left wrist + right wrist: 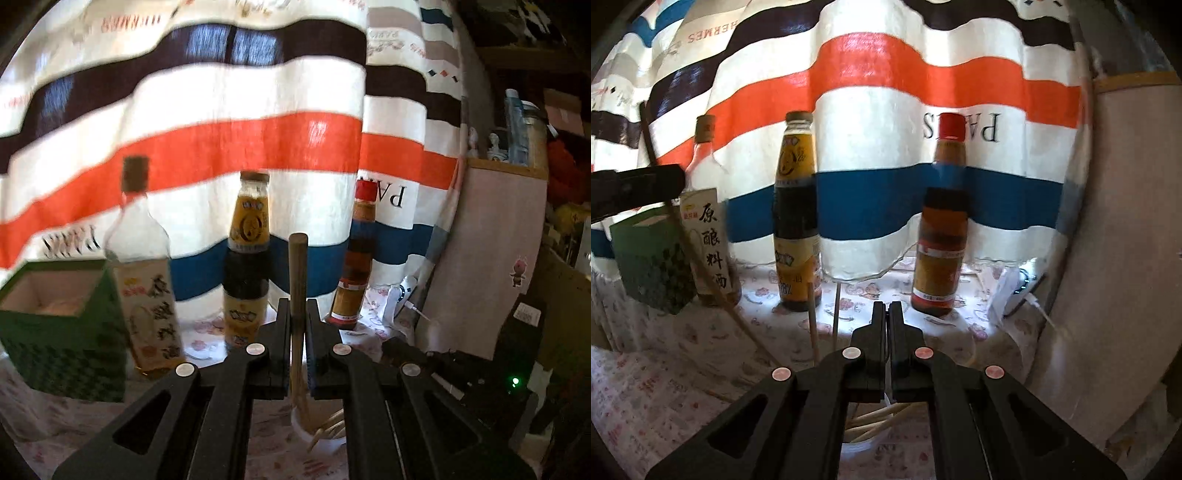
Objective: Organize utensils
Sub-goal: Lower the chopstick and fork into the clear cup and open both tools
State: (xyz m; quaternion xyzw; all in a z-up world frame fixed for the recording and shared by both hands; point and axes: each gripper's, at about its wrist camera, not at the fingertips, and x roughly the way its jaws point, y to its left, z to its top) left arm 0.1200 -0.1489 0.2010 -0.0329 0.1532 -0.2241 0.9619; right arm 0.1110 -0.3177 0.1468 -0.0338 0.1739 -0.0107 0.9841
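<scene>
A hanging cloth [886, 122] carries wavy stripes of white, orange, blue and near-black with dark lettering. The tablecloth [683, 354] is white with a small pink print, and the square box [62, 332] is green with a darker chequer. A tall brown-glass bottle [940, 236] has a red cap; the dark sauce bottle [796, 210] wears yellow labels.

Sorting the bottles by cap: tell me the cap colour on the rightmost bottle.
Red. The rightmost bottle's cap shows best in the right wrist view.
</scene>
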